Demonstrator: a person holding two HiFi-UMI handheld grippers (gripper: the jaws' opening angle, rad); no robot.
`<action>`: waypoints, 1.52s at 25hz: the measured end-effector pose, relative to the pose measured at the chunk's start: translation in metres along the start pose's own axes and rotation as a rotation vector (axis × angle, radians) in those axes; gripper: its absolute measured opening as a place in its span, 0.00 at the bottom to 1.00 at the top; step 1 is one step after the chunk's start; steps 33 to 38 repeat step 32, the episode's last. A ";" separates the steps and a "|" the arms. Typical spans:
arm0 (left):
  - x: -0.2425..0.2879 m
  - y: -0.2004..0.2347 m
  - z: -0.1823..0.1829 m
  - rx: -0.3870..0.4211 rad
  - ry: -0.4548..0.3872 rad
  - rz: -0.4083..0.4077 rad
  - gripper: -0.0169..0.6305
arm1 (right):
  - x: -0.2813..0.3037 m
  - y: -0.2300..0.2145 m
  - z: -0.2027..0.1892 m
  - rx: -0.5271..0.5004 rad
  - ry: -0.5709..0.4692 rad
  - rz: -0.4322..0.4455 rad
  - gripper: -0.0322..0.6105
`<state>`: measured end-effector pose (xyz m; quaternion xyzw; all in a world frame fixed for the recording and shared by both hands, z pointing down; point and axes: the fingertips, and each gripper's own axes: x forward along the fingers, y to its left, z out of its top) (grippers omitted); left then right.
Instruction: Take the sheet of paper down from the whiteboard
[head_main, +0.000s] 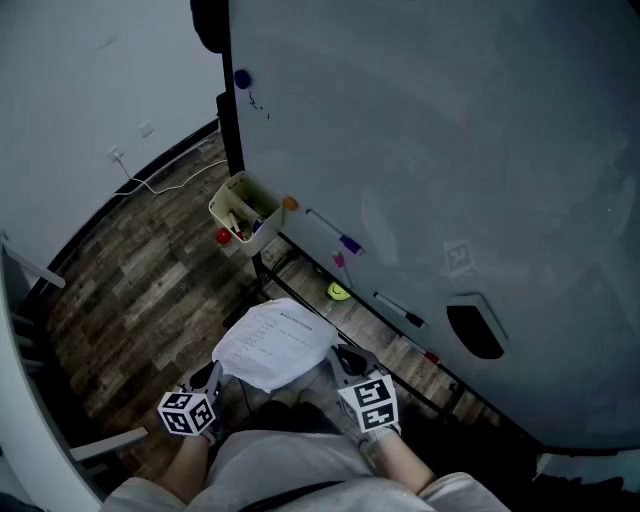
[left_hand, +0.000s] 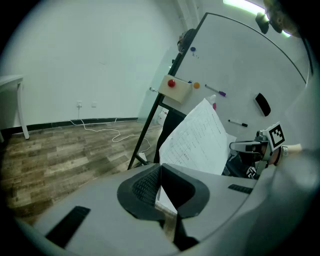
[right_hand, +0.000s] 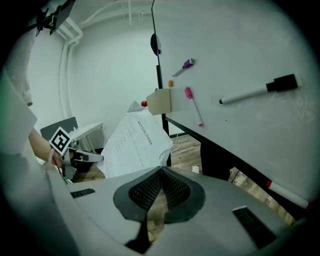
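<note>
Closest to us, at six o'clock in the head view, our left hand-held gripper (head_main: 214, 376) and right hand-held gripper (head_main: 341, 357) are both clamped shut on opposite edges of the sheet of paper (head_main: 275, 340). We judge that this two-sided pinch keeps the limp page spread rather than drooping. It hangs clear of the whiteboard (head_main: 450, 150), which rises from twelve to three o'clock, so the take-down looks essentially finished.
</note>
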<state>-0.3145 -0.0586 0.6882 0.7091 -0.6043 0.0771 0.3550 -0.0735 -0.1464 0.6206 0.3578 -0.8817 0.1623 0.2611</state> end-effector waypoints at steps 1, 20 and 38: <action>0.001 0.001 0.003 -0.001 -0.004 -0.005 0.05 | 0.000 0.000 0.001 0.002 -0.003 -0.004 0.08; 0.026 -0.015 0.006 -0.014 0.008 -0.082 0.05 | -0.019 -0.013 -0.009 0.042 -0.011 -0.076 0.08; 0.026 -0.020 0.009 -0.006 0.008 -0.096 0.05 | -0.027 -0.014 -0.005 0.040 -0.025 -0.093 0.08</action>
